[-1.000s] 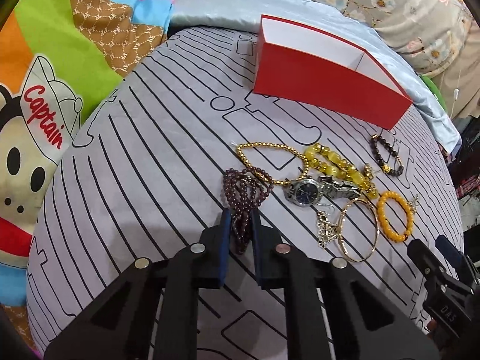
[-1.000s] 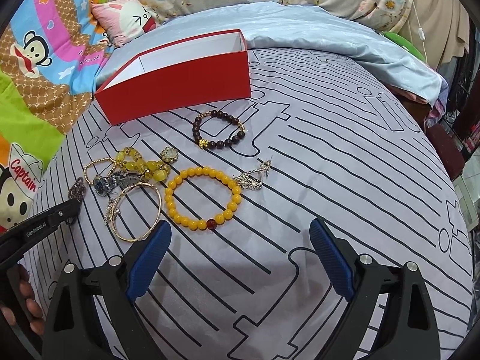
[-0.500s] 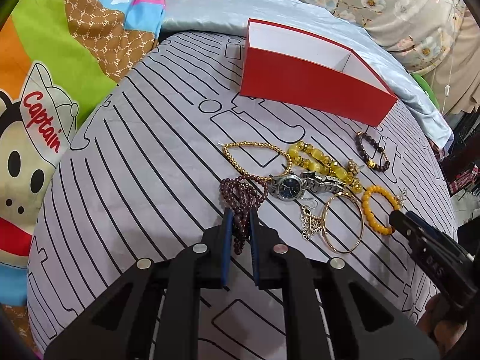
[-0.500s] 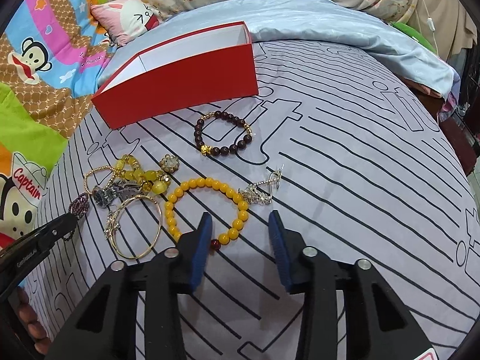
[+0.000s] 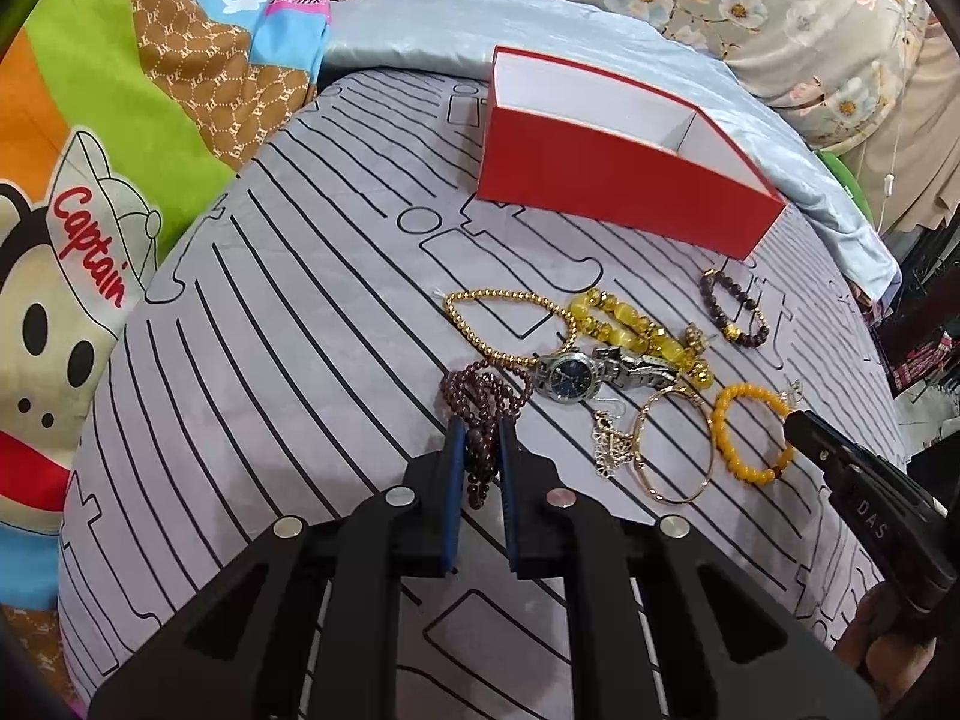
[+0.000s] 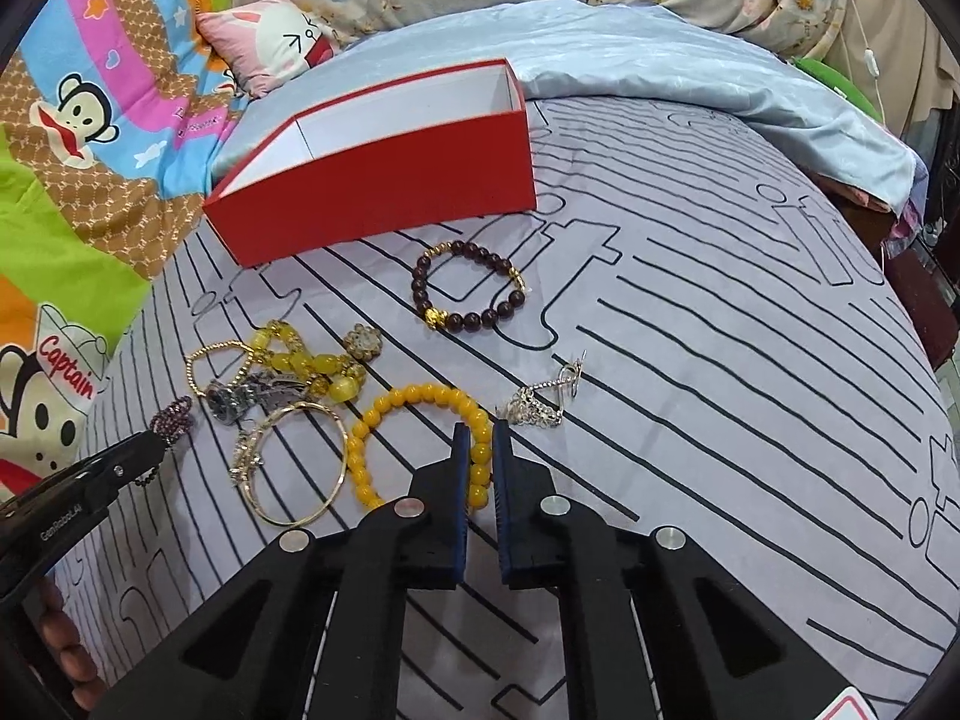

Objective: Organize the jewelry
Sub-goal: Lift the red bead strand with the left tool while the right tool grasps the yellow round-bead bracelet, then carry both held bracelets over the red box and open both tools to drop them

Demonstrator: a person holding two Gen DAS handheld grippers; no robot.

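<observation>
Both grippers were closed on beads on the bed (image 5: 270,360): the left gripper (image 5: 479,438) held the dark purple bead strand (image 5: 486,396), and the right gripper (image 6: 477,450) pinched the near side of the orange bead bracelet (image 6: 420,402), well short of the red box (image 6: 384,180). To do this step well, I judged each piece should be lifted straight up and slowly, so the strand would not drag the watch (image 5: 570,375) beside it. The thin gold bangle (image 6: 300,462) just beside the bracelet could also catch.
</observation>
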